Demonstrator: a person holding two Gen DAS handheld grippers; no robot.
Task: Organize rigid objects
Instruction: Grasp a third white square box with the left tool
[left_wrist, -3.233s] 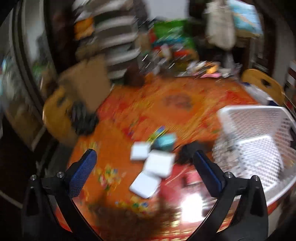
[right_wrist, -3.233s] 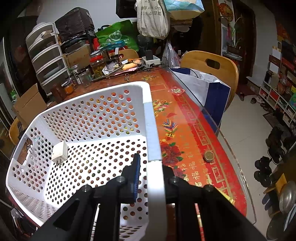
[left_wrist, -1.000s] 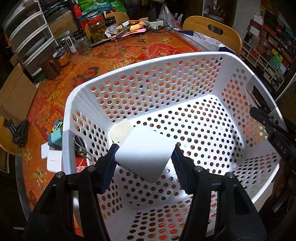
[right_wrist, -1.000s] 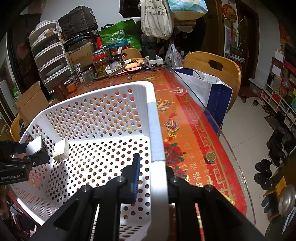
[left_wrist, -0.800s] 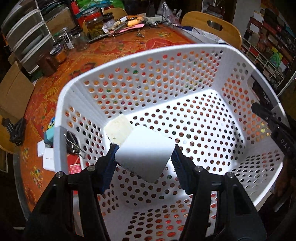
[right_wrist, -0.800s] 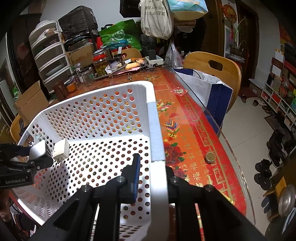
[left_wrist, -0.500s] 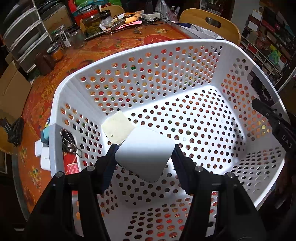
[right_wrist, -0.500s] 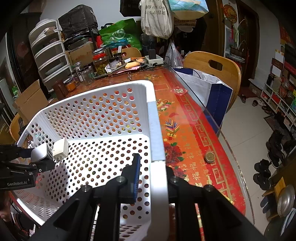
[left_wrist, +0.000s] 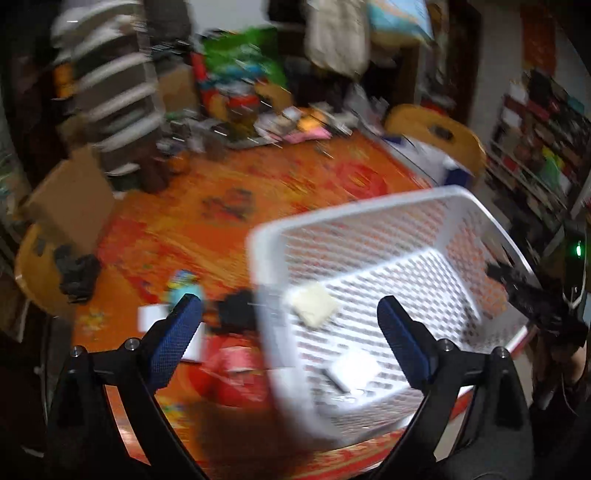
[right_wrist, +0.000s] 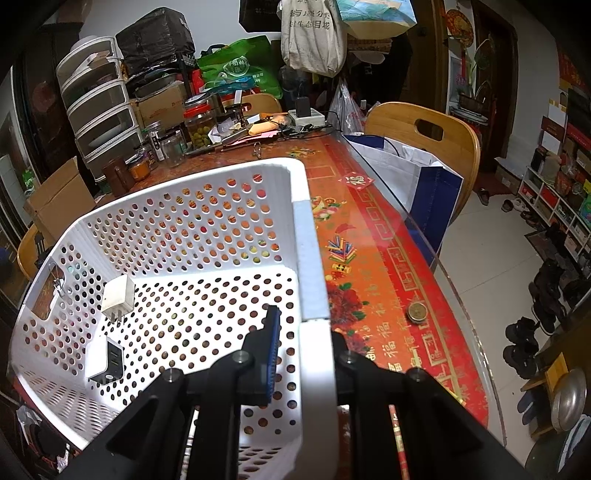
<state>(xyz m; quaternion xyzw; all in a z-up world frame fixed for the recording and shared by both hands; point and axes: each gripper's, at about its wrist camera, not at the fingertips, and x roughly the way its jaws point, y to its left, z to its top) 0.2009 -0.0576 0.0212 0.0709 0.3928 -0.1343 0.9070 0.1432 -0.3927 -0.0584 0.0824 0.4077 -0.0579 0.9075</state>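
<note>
A white perforated basket (right_wrist: 192, 206) stands on the orange table; it also shows in the blurred left wrist view (left_wrist: 369, 214). My right gripper (right_wrist: 301, 332) is shut on the basket's right rim. Inside lie a cream plug adapter (right_wrist: 118, 295) and a white charger block (right_wrist: 105, 360); both show in the left wrist view as the adapter (left_wrist: 314, 304) and the block (left_wrist: 352, 369). My left gripper (left_wrist: 290, 321) is open and empty, above the basket's left wall. White boxes (left_wrist: 151, 319), a teal item (left_wrist: 184, 291) and a black object (left_wrist: 238, 308) lie on the table left of the basket.
A red packet (left_wrist: 236, 369) lies by the basket. Jars (right_wrist: 199, 125), clutter and drawer units (right_wrist: 99, 107) fill the table's far end. Wooden chairs (right_wrist: 424, 133) and a blue-white bag (right_wrist: 417, 173) stand on the right. A coin-like disc (right_wrist: 416, 311) lies near the glass edge.
My left gripper has opened, dropped the white charger block into the basket, and swung up and left out of the basket. The right gripper still holds the rim.
</note>
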